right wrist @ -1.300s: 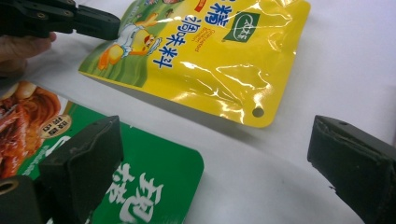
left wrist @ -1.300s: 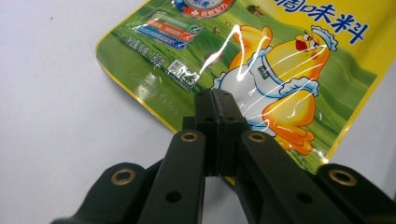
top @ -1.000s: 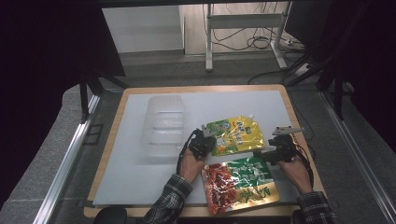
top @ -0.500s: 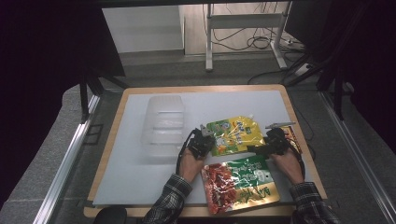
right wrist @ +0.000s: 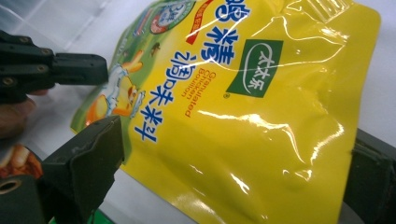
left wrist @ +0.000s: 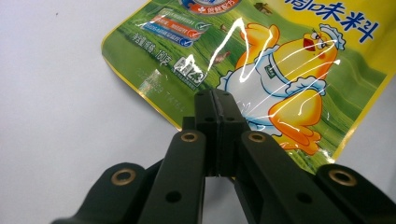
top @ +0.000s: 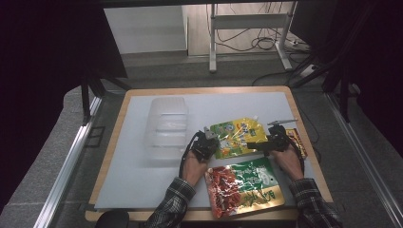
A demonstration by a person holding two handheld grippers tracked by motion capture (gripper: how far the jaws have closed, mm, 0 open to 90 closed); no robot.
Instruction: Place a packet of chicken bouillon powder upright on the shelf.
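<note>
A yellow and green seasoning pouch (top: 237, 137) with a cartoon chicken lies flat on the white mat. At its left edge my left gripper (top: 211, 142) rests with its jaws shut. In the left gripper view the closed tips of the left gripper (left wrist: 215, 100) lie on top of the pouch (left wrist: 280, 70), with nothing between them. At the pouch's right end my right gripper (top: 260, 144) stands open. In the right gripper view the yellow end of the pouch (right wrist: 243, 116) lies between the wide jaws of the right gripper (right wrist: 238, 149), and the left gripper (right wrist: 70, 69) shows beyond.
A red and green pouch (top: 244, 186) lies near the front edge, between the forearms. A clear plastic container (top: 166, 126) stands left of the left gripper. A small red packet (top: 297, 141) lies by the right hand. The white mat (top: 138, 175) covers the wooden table.
My right gripper has moved left, up to the yellow pouch's right end. The left gripper and both pouches have stayed in place.
</note>
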